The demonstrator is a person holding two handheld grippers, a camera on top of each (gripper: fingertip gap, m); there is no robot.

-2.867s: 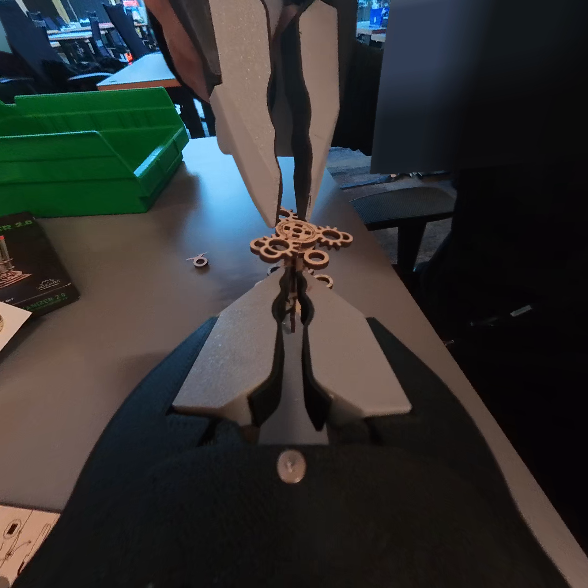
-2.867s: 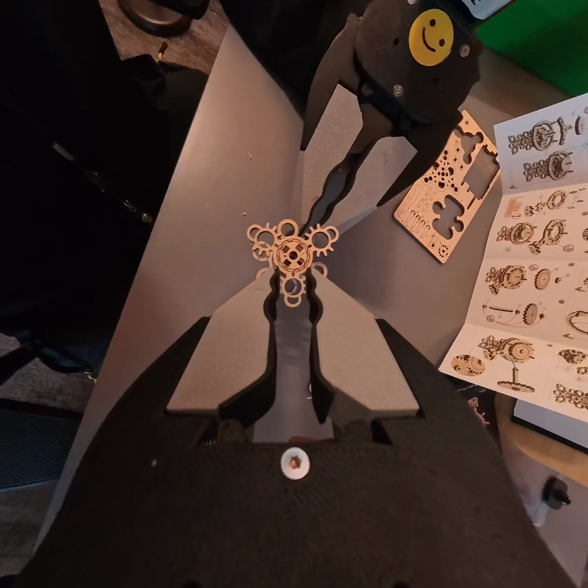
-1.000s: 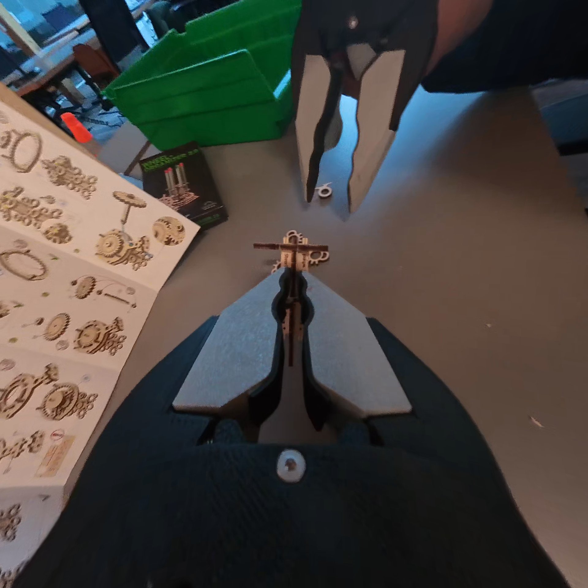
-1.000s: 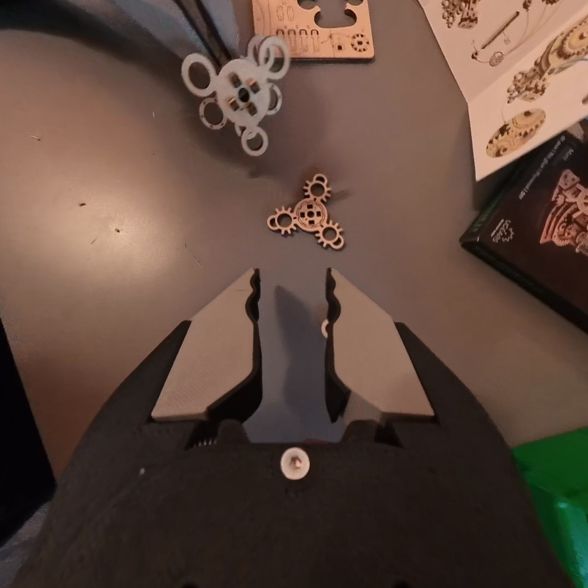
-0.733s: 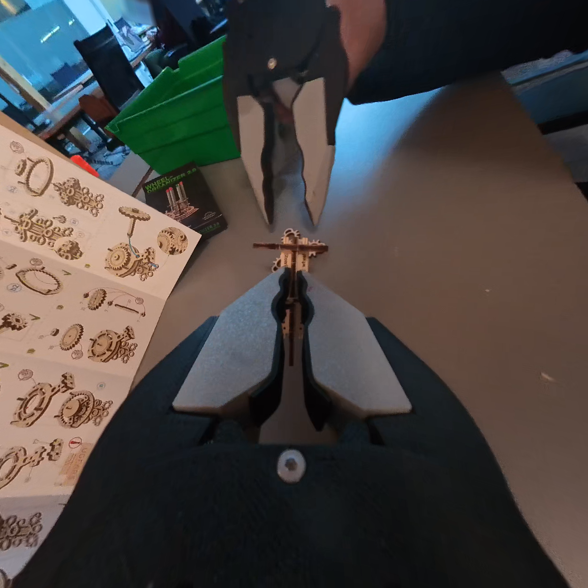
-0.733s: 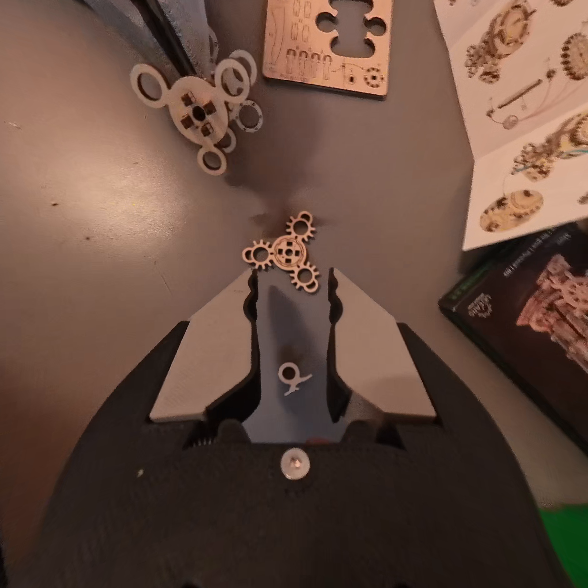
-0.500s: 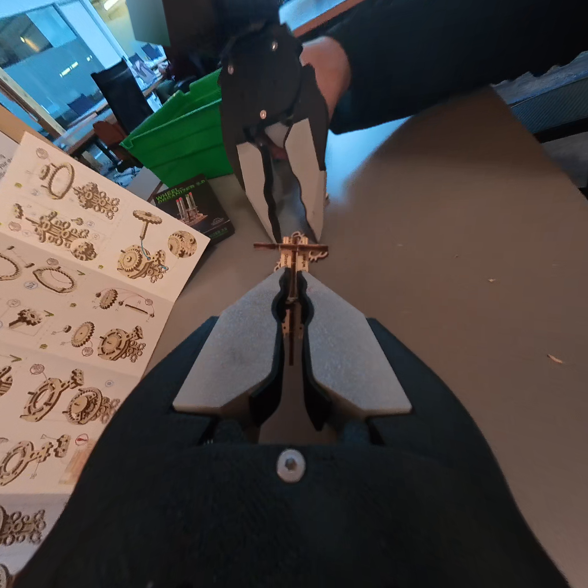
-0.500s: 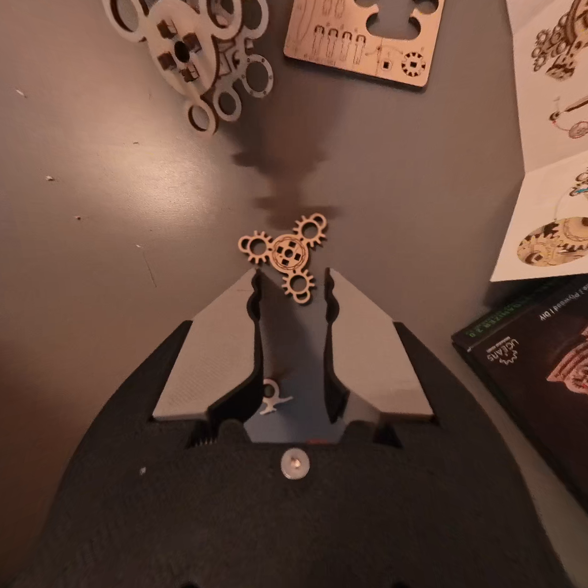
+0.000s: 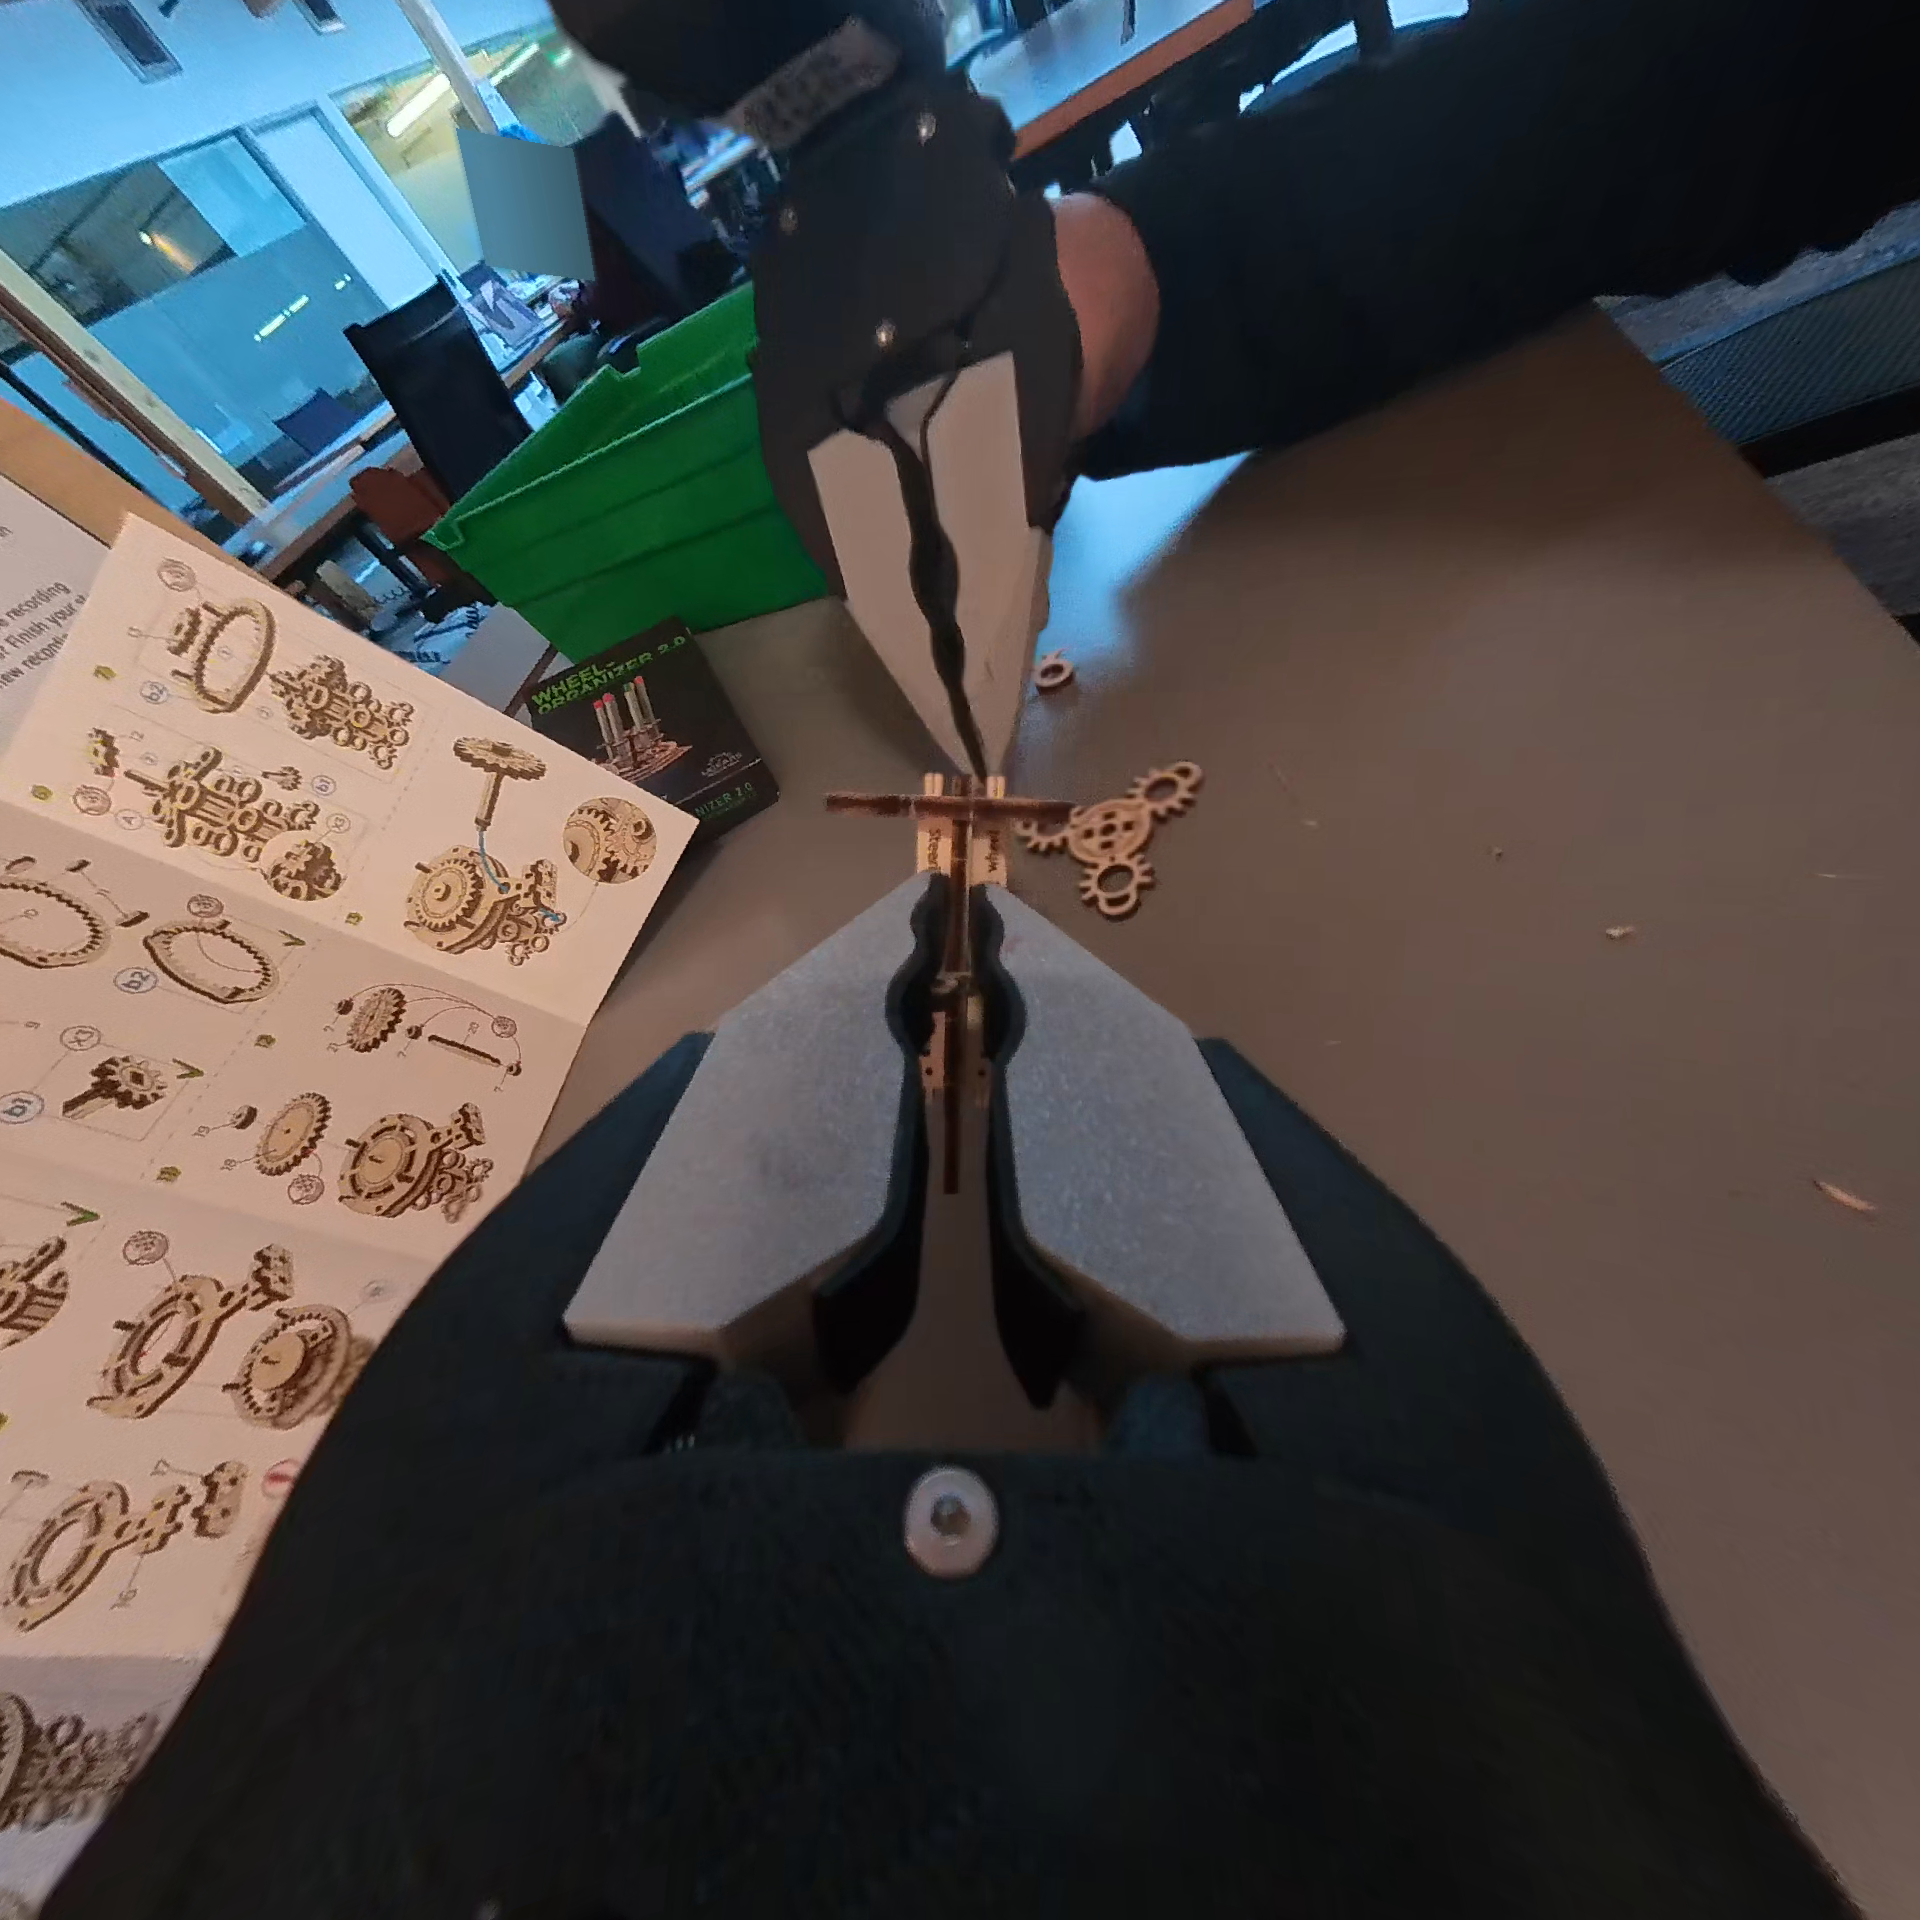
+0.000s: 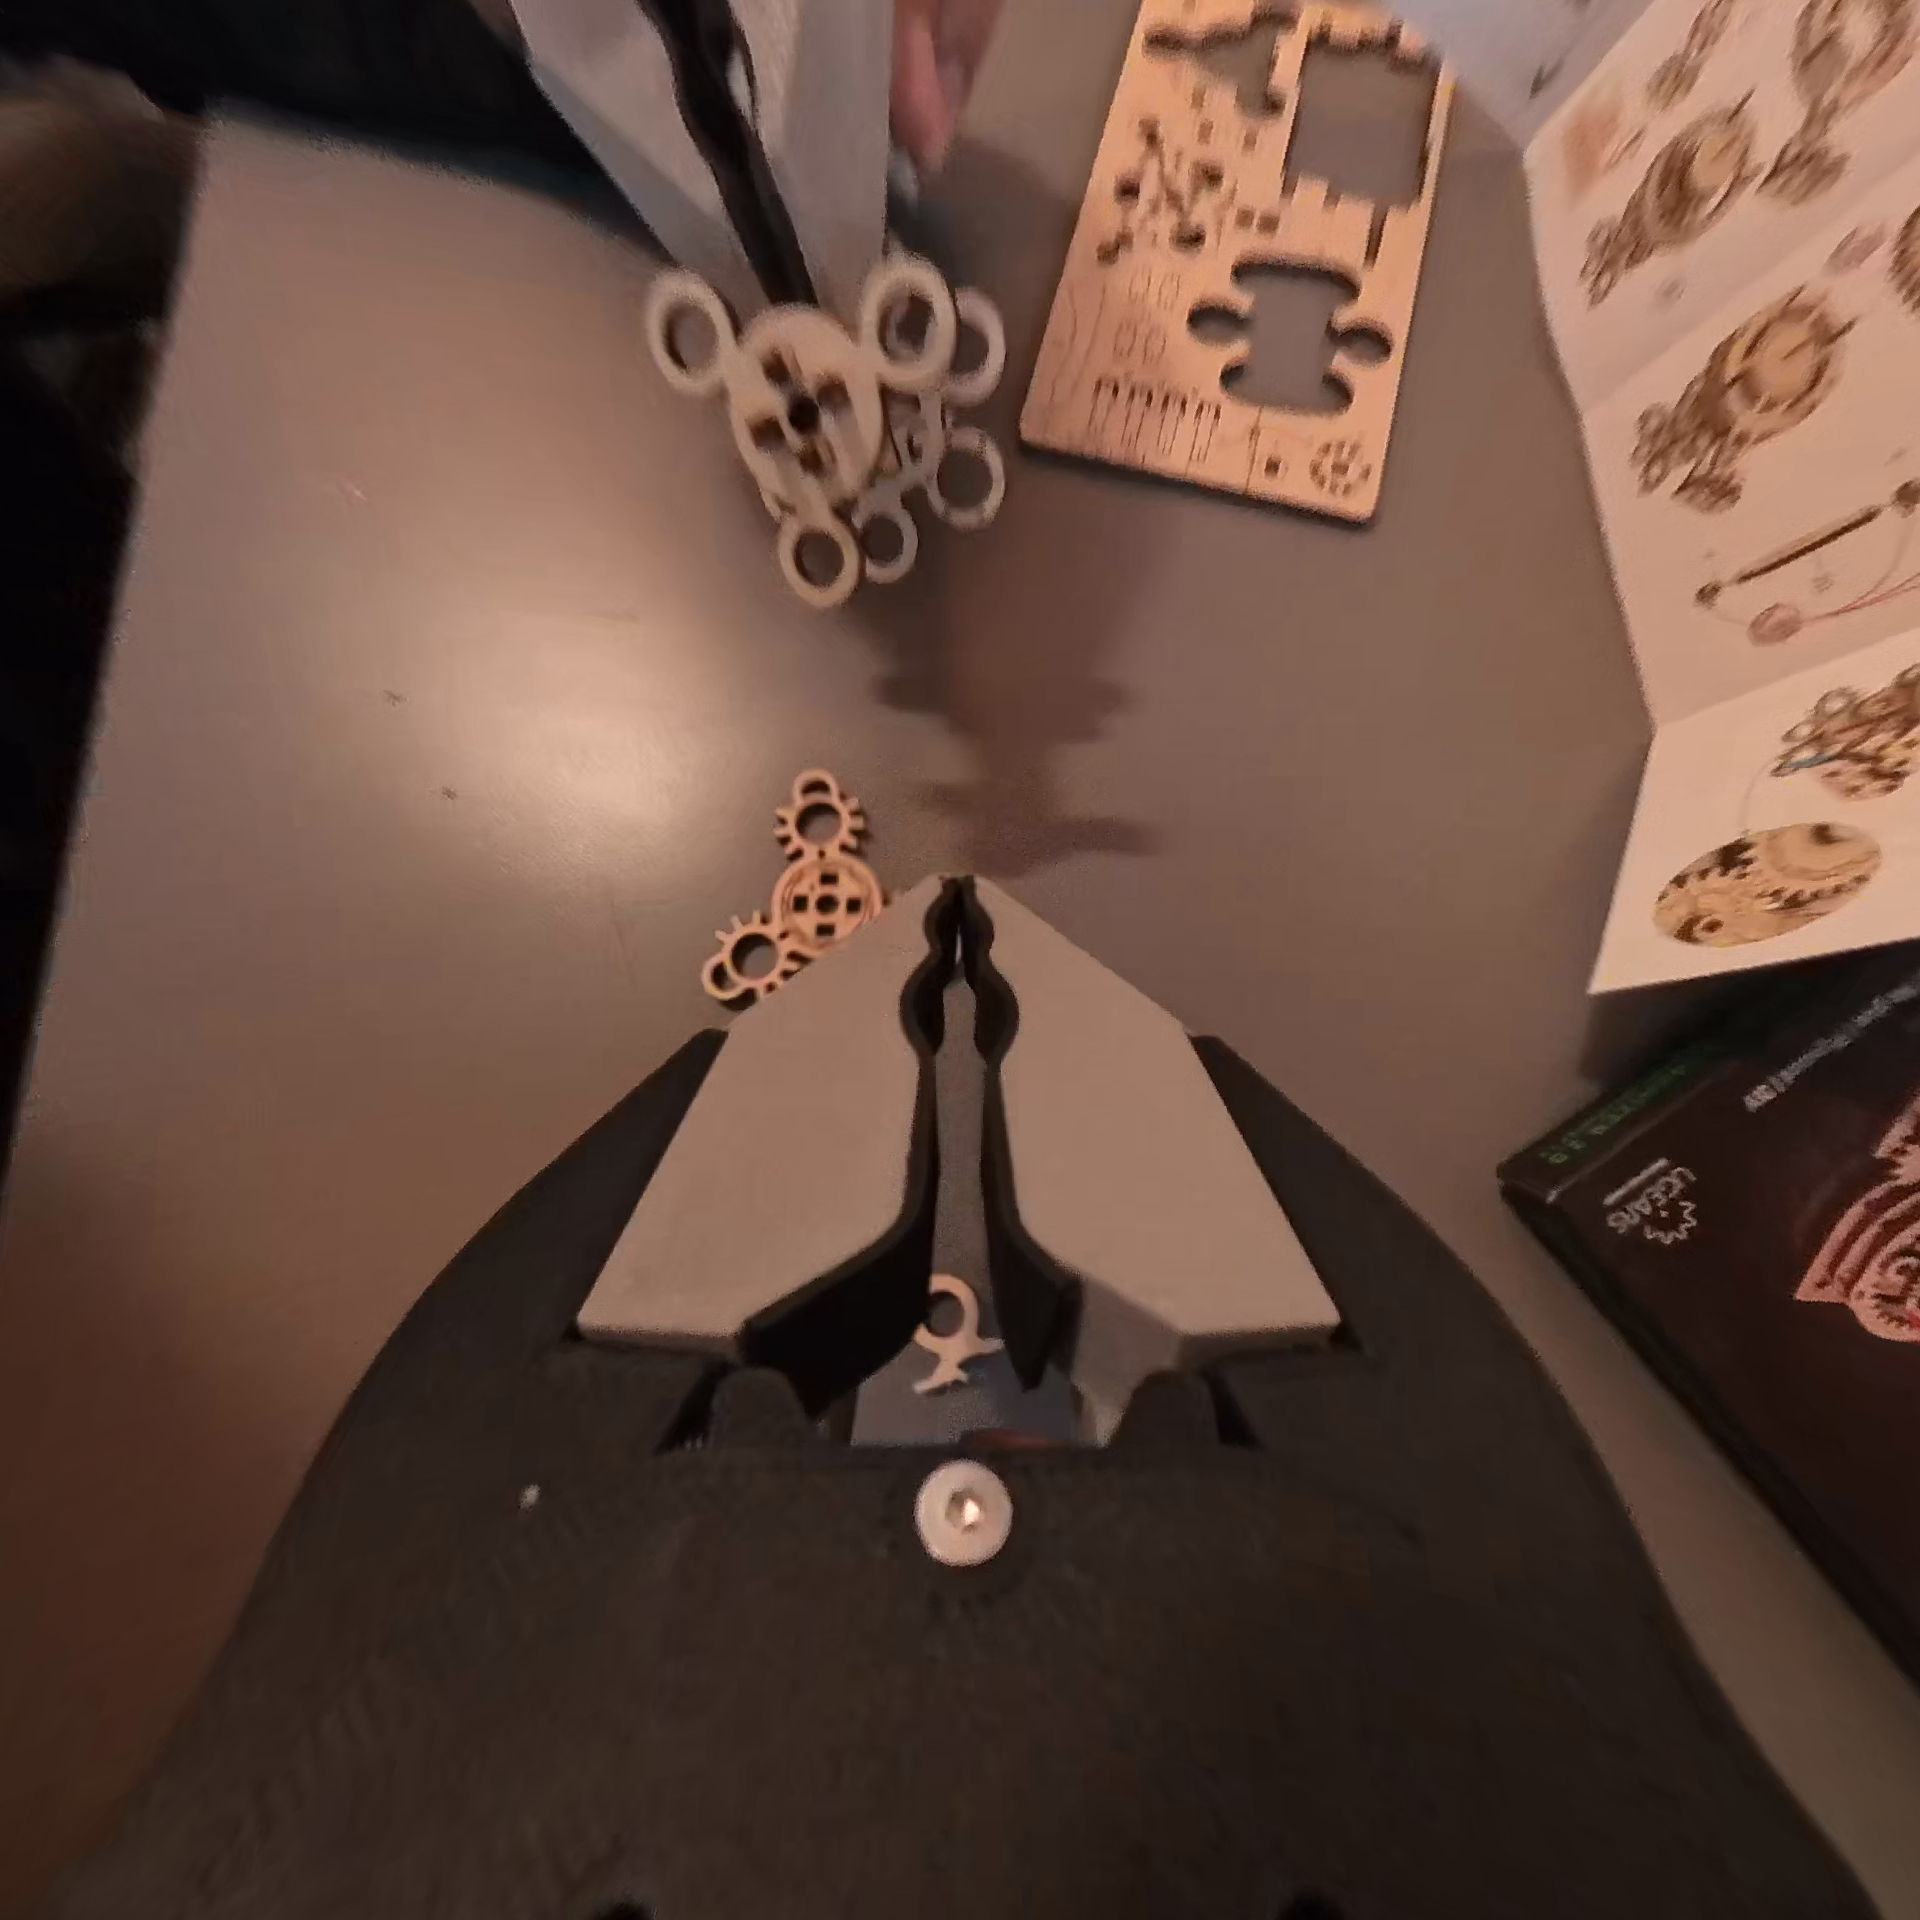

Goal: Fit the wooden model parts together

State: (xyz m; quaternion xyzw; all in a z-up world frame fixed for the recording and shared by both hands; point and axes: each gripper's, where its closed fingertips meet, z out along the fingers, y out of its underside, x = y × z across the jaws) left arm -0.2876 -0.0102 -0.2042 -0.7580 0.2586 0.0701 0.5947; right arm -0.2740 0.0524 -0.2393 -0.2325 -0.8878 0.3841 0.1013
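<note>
Right wrist view: right gripper (image 10: 961, 906) closed, empty.

Left wrist view skims low along the bench (image 9: 1455, 727); right wrist view looks steeply down, close — both share the three-lobed gear piece (image 9: 1117, 836) (image 10: 805, 894) mid-frame.
</note>
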